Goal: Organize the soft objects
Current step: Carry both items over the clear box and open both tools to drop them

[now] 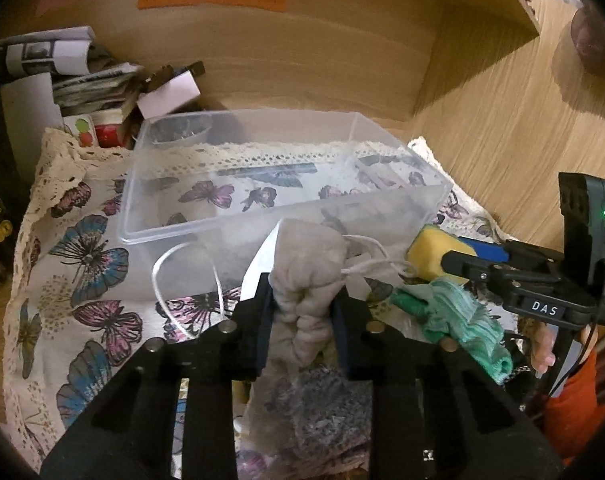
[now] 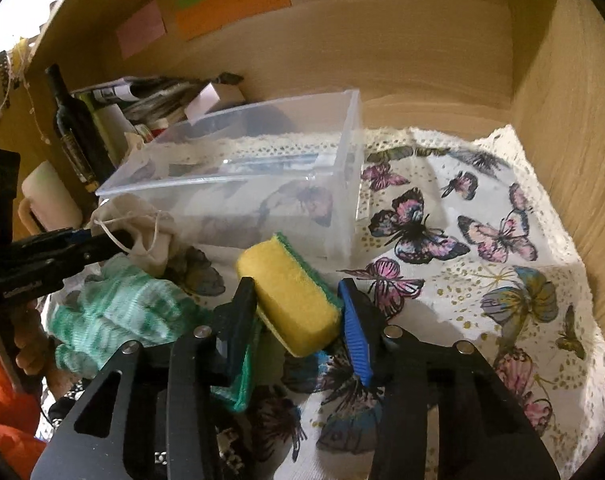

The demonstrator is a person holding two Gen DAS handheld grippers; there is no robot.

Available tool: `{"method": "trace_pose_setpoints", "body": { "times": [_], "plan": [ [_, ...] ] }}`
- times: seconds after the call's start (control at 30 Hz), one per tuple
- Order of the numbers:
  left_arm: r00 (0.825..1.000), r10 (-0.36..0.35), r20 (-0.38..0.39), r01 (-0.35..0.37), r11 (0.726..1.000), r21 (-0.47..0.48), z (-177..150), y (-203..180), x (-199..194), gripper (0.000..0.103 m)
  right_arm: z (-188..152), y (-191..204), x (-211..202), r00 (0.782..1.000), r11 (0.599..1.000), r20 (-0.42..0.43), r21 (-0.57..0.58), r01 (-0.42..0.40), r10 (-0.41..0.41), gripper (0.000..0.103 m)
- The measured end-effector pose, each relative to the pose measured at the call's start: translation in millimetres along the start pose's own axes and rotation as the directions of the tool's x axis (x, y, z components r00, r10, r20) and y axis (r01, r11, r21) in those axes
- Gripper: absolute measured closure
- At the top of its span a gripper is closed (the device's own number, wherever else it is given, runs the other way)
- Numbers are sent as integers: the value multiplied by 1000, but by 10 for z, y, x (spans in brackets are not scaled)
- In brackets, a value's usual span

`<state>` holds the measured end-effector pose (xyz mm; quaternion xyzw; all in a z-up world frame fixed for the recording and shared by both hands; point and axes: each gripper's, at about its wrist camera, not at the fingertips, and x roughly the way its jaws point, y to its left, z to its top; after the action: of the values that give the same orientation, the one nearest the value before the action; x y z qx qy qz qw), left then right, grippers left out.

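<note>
My left gripper is shut on a beige drawstring cloth pouch, held just in front of a clear plastic bin. My right gripper has its jaws around a yellow sponge with a green scouring back, touching it on both sides. The sponge and right gripper also show at the right of the left wrist view. A green knit cloth lies left of the sponge, also visible in the left wrist view. The pouch and left gripper show in the right wrist view. The bin holds no soft object.
A butterfly-print cloth with lace edge covers the wooden surface. A dark bottle, a white mug and stacked papers stand left of the bin. A grey fuzzy item in a clear bag lies under the left gripper. Wooden walls enclose back and right.
</note>
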<state>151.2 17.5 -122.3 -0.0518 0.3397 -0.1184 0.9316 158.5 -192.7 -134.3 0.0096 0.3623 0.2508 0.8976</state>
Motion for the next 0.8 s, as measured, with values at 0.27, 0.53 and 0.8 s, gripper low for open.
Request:
{"method": "trace_pose_setpoints", "body": {
  "times": [0.27, 0.53, 0.8],
  "plan": [
    [991, 29, 131, -35, 999, 38, 17, -110, -457, 78, 92, 124, -383, 993, 999, 114, -36, 30, -25, 65],
    [959, 53, 277, -61, 998, 22, 231, -81, -852, 78, 324, 235, -678, 969, 999, 246, -42, 22, -11, 65],
    [946, 94, 310, -99, 995, 0, 530, 61, -856, 77, 659, 303, -591, 956, 998, 292, -53, 33, -16, 65]
  ]
}}
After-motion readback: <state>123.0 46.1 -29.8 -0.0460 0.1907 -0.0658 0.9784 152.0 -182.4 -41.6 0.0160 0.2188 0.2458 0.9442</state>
